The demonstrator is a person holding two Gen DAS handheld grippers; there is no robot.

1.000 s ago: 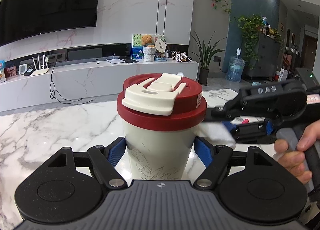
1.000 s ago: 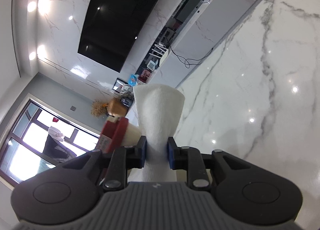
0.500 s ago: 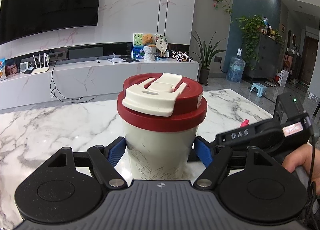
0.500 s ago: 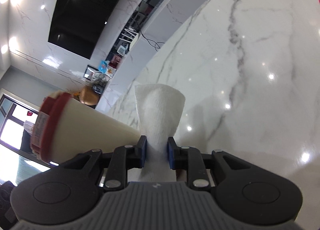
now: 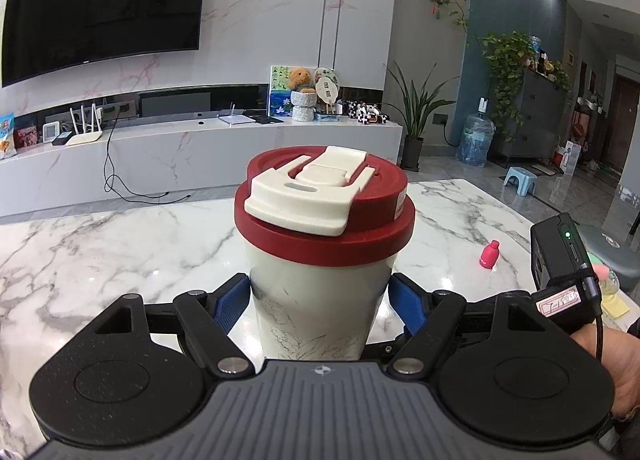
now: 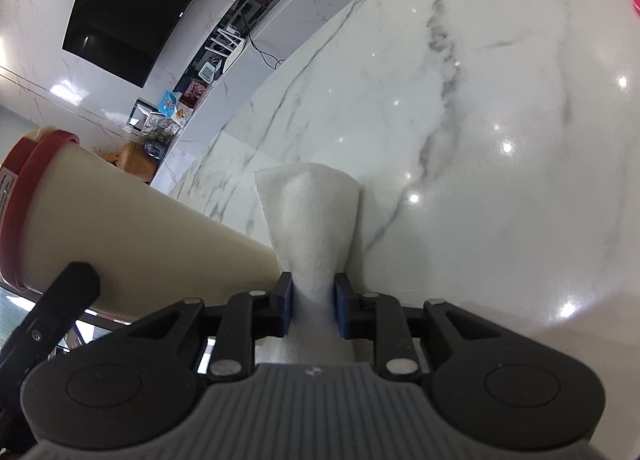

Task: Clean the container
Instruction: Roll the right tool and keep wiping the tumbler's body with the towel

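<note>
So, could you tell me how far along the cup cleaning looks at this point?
Set-up looks done: the left claw grips the cup upright, red lid on, and the right claw pinches a folded white cloth. In hand: the cloth sits beside the cup's lower wall; contact is hard to judge. Left: wiping the rest of the wall and the lid, then setting both down. Faint marks show on the cup's front.

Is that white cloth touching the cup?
Cannot tell. In the right wrist view the cloth overlaps the cup near its base, but no contact or gap shows plainly.
</note>
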